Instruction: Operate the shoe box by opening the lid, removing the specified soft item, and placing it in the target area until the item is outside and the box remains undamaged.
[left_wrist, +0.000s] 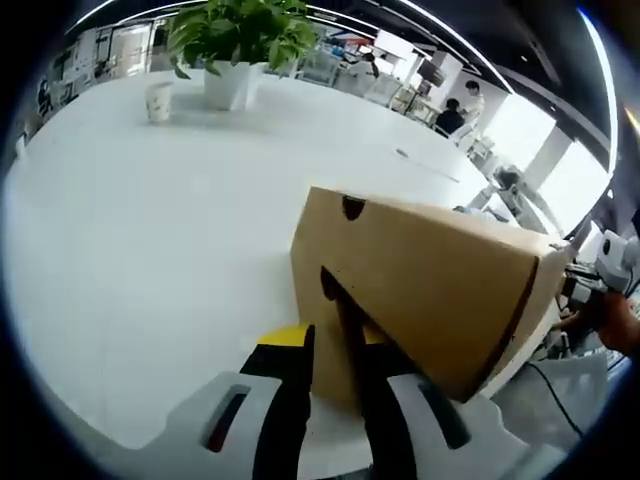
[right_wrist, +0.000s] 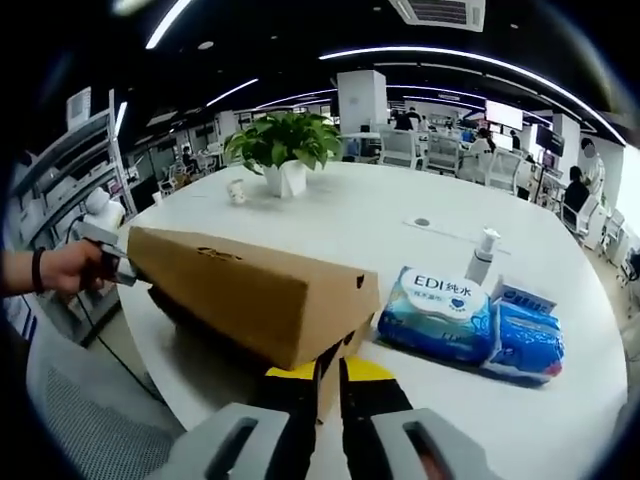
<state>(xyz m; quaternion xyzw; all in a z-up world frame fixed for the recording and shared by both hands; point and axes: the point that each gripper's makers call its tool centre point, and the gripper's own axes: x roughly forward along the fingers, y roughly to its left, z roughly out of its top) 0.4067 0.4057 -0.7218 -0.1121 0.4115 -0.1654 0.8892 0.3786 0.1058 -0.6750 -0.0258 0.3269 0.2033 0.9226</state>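
A brown cardboard shoe box (right_wrist: 255, 285) is seen on a large white table (right_wrist: 360, 225), near its edge, and its lid (left_wrist: 440, 290) is lifted at an angle. In the left gripper view, the left gripper (left_wrist: 335, 375) is closed on the edge of the lid, with one black finger on each side of the cardboard. In the right gripper view, the right gripper (right_wrist: 330, 390) is closed in the same way on a corner of the lid, and a yellow part is seen just behind the fingers. At the far end of the box in this view, the other gripper is held by a person's hand (right_wrist: 70, 268). What is inside the box cannot be told. Beside the box lie blue packs of wet wipes (right_wrist: 470, 320), and a small pump bottle (right_wrist: 483, 255) stands behind them. Further away on the table a potted plant (right_wrist: 285, 150) and a paper cup (right_wrist: 236, 191) are placed.
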